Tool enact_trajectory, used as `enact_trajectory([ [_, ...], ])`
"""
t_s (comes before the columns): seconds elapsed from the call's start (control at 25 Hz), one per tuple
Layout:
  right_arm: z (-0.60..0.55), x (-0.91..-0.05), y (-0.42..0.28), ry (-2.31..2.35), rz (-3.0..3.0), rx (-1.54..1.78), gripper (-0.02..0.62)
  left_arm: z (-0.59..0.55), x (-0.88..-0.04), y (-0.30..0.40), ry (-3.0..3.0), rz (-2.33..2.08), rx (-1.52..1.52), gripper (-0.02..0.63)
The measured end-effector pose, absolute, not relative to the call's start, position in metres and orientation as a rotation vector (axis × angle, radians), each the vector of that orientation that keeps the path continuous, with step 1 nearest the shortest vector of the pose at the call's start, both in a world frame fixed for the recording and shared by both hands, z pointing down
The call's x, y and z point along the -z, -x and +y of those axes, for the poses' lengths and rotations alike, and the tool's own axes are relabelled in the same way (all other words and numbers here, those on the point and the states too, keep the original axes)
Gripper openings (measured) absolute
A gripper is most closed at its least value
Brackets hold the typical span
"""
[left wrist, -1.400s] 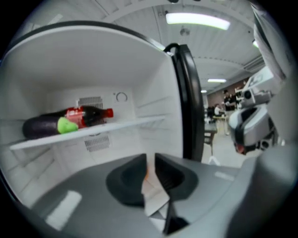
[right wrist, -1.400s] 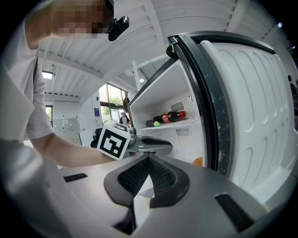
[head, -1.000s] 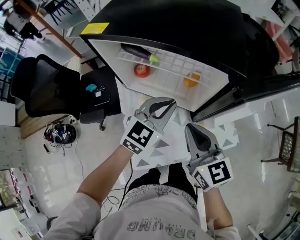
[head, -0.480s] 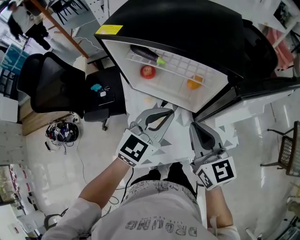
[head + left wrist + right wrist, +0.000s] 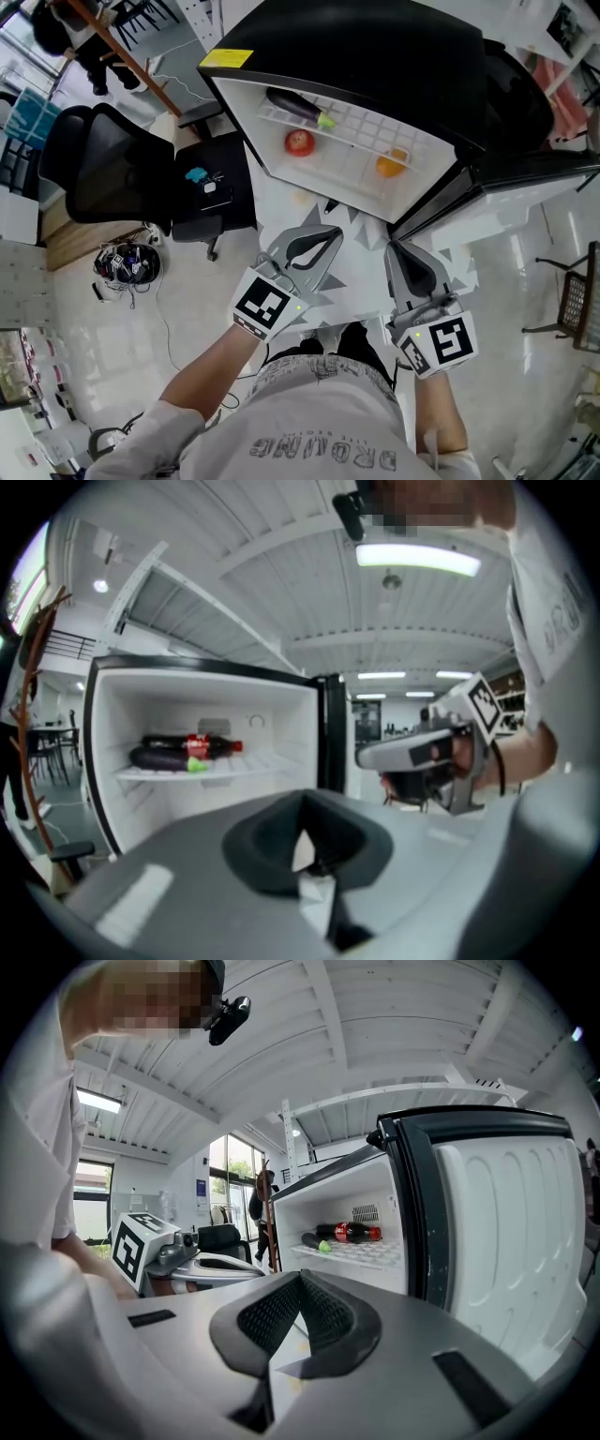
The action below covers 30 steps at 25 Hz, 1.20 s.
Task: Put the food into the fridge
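Observation:
The black fridge stands open in front of me. Inside it, in the head view, a dark eggplant lies on the white wire shelf, with a red apple and an orange lower down. The left gripper view shows the eggplant and a cola bottle on the shelf. My left gripper and right gripper hover side by side short of the fridge. Both are shut with nothing in them.
The open fridge door stands at the right. A black office chair and a black stool are at the left, with a bundle of cables on the white floor. A metal rack is at the far right.
Both grippers have drawn back a little from the fridge toward my body. The food in the fridge has not moved.

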State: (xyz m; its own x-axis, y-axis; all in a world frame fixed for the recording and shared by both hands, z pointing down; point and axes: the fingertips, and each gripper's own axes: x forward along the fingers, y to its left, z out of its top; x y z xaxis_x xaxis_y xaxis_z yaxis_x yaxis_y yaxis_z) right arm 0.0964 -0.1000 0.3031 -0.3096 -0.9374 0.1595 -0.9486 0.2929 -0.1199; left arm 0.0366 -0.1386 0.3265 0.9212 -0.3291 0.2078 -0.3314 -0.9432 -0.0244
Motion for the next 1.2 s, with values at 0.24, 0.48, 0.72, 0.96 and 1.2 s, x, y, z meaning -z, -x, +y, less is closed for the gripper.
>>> enact_trajectory([
  [0.24, -0.1, -0.3, -0.096, -1.805, -2.47, -0.281, -0.009, -0.141, -0.321, -0.031, -3.071, -0.543, -0.318, 0.006],
  [0.48, -0.099, -0.3, -0.099, -1.806, -2.456, -0.269, -0.009, -0.145, -0.319, -0.031, -3.073, -0.557, -0.32, 0.006],
  [0.72, -0.099, -0.301, -0.099, -1.801, -2.45, -0.268, -0.009, -0.143, -0.318, -0.034, -3.077, -0.549, -0.319, 0.006],
  [0.96, -0.096, -0.302, -0.101, -1.799, -2.444, -0.268, -0.009, -0.142, -0.314, -0.036, -3.083, -0.552, -0.303, 0.006],
  [1.2, -0.097, -0.302, -0.101, -1.798, -2.44, -0.271, -0.009, -0.142, -0.311, -0.037, -3.086, -0.548, -0.297, 0.006],
])
